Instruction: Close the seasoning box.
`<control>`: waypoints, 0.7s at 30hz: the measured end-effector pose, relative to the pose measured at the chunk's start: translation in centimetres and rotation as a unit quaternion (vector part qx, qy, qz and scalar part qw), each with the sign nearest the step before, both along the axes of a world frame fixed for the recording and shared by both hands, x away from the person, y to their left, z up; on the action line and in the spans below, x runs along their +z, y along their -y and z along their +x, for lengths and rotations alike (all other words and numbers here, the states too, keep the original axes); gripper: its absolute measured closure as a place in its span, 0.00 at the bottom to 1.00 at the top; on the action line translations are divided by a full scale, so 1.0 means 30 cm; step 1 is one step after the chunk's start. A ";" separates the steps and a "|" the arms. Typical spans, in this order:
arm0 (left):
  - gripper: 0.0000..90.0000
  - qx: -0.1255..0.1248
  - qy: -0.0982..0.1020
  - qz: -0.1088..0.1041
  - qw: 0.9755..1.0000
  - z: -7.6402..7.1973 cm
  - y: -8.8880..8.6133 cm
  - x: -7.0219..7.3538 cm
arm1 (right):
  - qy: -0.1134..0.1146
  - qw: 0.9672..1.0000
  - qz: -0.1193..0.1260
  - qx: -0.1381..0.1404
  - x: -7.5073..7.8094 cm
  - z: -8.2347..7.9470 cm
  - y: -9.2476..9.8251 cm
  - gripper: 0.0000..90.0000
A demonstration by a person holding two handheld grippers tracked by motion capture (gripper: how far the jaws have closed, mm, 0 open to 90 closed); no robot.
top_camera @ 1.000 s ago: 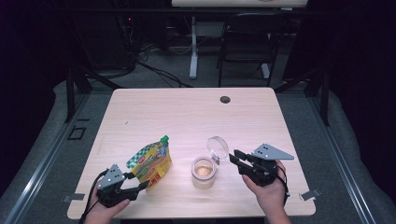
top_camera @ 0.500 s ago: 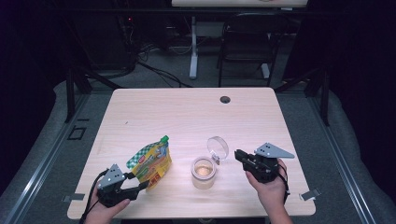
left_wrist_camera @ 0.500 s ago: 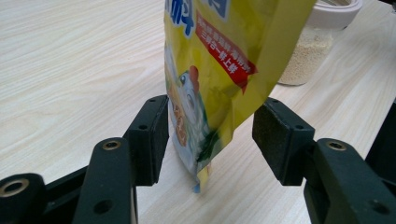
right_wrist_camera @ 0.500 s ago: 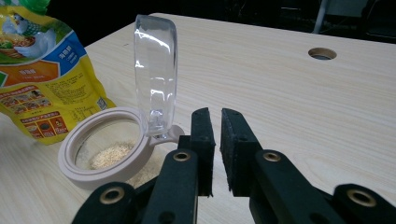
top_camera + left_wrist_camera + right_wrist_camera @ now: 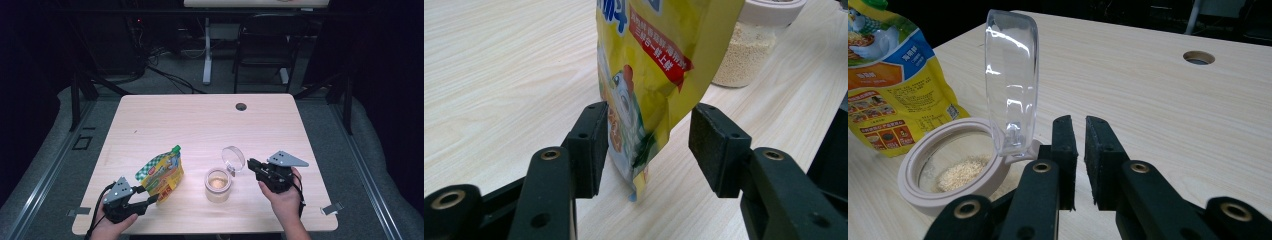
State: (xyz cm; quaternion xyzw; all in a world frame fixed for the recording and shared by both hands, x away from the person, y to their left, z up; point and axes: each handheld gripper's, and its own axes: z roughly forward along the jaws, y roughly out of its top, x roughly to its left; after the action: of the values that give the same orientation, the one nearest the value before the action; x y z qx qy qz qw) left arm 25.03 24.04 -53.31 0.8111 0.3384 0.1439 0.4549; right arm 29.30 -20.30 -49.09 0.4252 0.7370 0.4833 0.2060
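Yellow pouch (image 5: pixel 659 65) stands near the table's (image 5: pixel 200 120) front-left corner between my left gripper's (image 5: pixel 646 150) closing, not yet pinching jaws. My right gripper (image 5: pixel 1079 150) has nearly shut, empty, beside the open jar (image 5: pixel 948 170): pouring comes next.

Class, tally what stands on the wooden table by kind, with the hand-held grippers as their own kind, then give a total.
Pouches: 1, yellow pouch
Jars: 1, jar with its clear lid flipped up
Grippers: 2, left gripper and right gripper
Total: 4
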 end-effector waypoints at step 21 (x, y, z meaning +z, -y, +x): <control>0.55 0.008 -0.002 0.006 1.000 -0.010 -0.006 -0.008 | -0.006 1.000 0.003 0.006 -0.006 0.028 -0.036 0.92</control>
State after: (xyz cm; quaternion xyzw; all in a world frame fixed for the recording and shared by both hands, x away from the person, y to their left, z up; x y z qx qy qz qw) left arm 24.73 24.22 -53.54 0.8115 0.3448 0.1481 0.4479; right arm 30.13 -19.23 -49.26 0.4242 0.7393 0.4841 0.1980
